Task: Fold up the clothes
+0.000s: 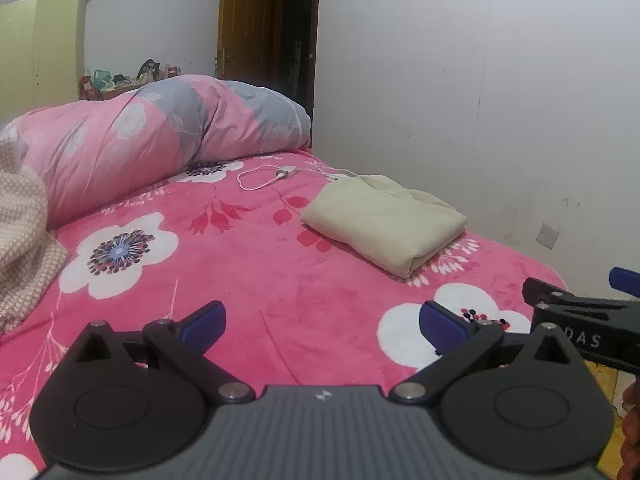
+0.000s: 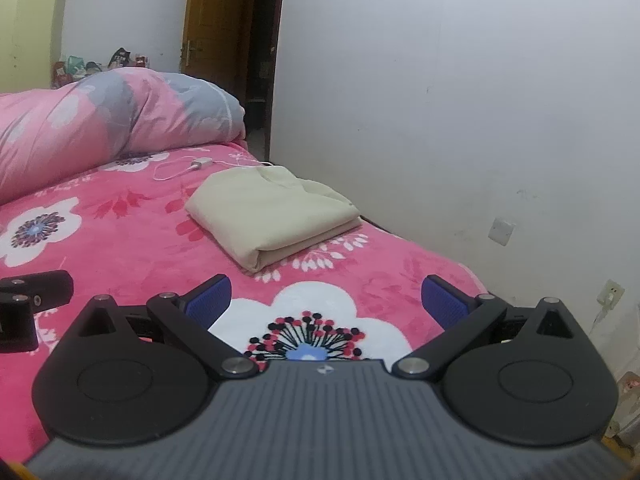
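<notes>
A cream garment (image 1: 384,222) (image 2: 276,216) lies folded into a thick rectangle on the pink flowered bed, near the wall side. My left gripper (image 1: 322,326) is open above the bedspread, well short of the fold, with nothing between its blue pads (image 1: 204,326). My right gripper (image 2: 326,300) is open too, over a white flower print, and the folded garment sits just ahead and left of it. Part of the right gripper (image 1: 580,316) shows at the right edge of the left wrist view. A piece of the left gripper (image 2: 28,304) shows at the left edge of the right wrist view.
A rolled pink and grey duvet (image 1: 160,136) fills the head of the bed. A white charger and cable (image 1: 276,176) lie beyond the fold. A beige knitted cloth (image 1: 24,248) is heaped at the left. The white wall (image 1: 480,120) runs along the bed's right side, with a wooden door (image 1: 256,24) behind.
</notes>
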### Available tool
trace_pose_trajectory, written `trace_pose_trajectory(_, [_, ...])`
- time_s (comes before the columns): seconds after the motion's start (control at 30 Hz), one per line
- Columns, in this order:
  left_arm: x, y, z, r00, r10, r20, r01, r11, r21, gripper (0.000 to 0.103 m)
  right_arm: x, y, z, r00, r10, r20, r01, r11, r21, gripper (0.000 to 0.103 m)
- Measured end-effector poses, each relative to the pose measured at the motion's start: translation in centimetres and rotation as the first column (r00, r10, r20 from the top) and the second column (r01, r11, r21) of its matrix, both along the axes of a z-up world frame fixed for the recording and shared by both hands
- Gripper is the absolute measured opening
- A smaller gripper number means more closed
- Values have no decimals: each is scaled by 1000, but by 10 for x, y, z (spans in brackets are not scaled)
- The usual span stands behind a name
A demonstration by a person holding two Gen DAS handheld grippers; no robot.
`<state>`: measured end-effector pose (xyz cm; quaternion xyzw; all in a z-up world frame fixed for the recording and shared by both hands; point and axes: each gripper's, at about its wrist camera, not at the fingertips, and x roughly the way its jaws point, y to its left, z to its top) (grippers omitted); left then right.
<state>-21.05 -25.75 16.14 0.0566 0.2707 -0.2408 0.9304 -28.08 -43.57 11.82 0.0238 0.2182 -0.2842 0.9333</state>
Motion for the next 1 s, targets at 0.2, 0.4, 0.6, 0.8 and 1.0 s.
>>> trace_pose_trajectory(0.2, [1, -1, -2, 1000, 8, -19, -8, 1000, 9, 103, -3, -4, 1, 1000, -4, 10, 3, 1000, 14, 102])
trace_pose_trajectory(0.4, [4, 2, -6, 998, 16, -54, -16, 1000, -4, 103, 1, -2, -2, 1000, 8, -24, -8, 1000, 5, 102])
trace_pose_trajectory(0.6, [1, 0, -6, 999, 9, -48, -9, 1000, 2, 103, 4, 4, -3, 999, 25, -34, -26, 1000, -17, 102])
trace_pose_trajectory(0.8, [1, 1, -6, 999, 11, -53, -11, 1000, -1, 103, 4, 5, -3, 999, 26, -38, -27, 1000, -16, 102])
trace_pose_trajectory(1.0, [-1, 0, -6, 999, 9, -51, -10, 1000, -2, 103, 3, 5, -3, 999, 22, -41, -23, 1000, -11, 102])
